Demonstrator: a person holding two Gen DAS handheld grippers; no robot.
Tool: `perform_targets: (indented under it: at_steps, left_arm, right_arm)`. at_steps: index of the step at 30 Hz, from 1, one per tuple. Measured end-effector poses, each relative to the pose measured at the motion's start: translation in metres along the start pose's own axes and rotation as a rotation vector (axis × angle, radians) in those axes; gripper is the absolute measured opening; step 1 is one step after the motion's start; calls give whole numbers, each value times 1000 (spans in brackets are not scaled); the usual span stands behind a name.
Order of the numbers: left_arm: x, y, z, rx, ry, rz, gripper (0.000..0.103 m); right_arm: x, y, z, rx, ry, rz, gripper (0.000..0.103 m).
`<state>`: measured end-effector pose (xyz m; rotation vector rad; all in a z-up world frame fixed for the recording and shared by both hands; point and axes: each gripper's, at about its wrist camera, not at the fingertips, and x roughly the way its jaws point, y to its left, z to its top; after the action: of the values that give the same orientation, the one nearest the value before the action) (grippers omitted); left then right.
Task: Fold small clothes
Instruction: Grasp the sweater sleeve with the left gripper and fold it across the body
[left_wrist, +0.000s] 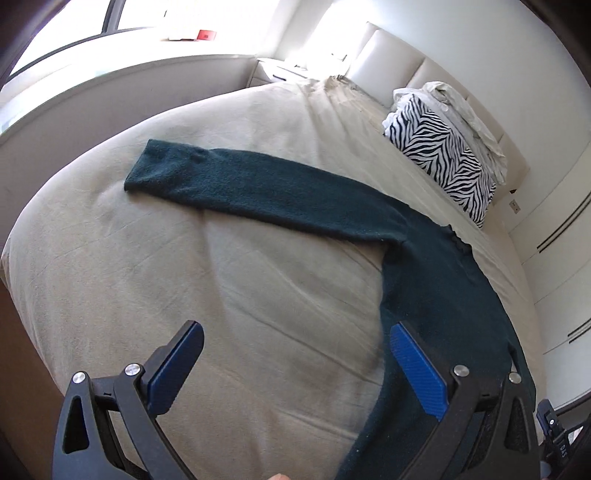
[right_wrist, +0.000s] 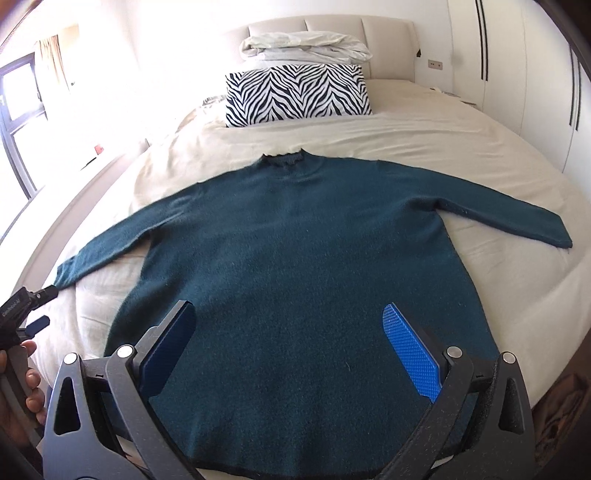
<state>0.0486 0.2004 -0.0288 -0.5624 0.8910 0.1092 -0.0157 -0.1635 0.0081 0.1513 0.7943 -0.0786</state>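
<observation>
A dark teal knit sweater (right_wrist: 295, 251) lies flat on the bed, front up, collar toward the headboard, both sleeves spread out sideways. My right gripper (right_wrist: 290, 325) hovers open above the lower body of the sweater, its blue pads wide apart with nothing between them. My left gripper (left_wrist: 297, 347) is open too, over bare sheet beside the sweater's left side; its right finger overlaps the sweater's edge (left_wrist: 424, 295) in the view. The left sleeve (left_wrist: 240, 184) stretches across the sheet ahead of it. The left gripper's tip (right_wrist: 37, 325) and a hand show at the right wrist view's left edge.
A cream sheet (right_wrist: 424, 136) covers the bed. A zebra-print pillow (right_wrist: 295, 94) and folded white bedding (right_wrist: 303, 48) sit by the padded headboard (left_wrist: 391, 55). Wardrobe doors (right_wrist: 517, 74) stand on the right, a window (right_wrist: 22, 122) and ledge on the left.
</observation>
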Motion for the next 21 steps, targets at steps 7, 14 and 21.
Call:
perform_targets:
  at_steps: [7, 14, 21]
  left_arm:
    - [19, 103, 59, -481, -159, -239, 102]
    - [80, 151, 82, -758, -174, -310, 93]
    - [104, 158, 115, -808, -232, -307, 36]
  right_arm:
    - [-5, 13, 19, 21, -34, 104, 102]
    - [19, 18, 25, 88, 24, 198, 84]
    - [47, 3, 21, 147, 75, 226, 80]
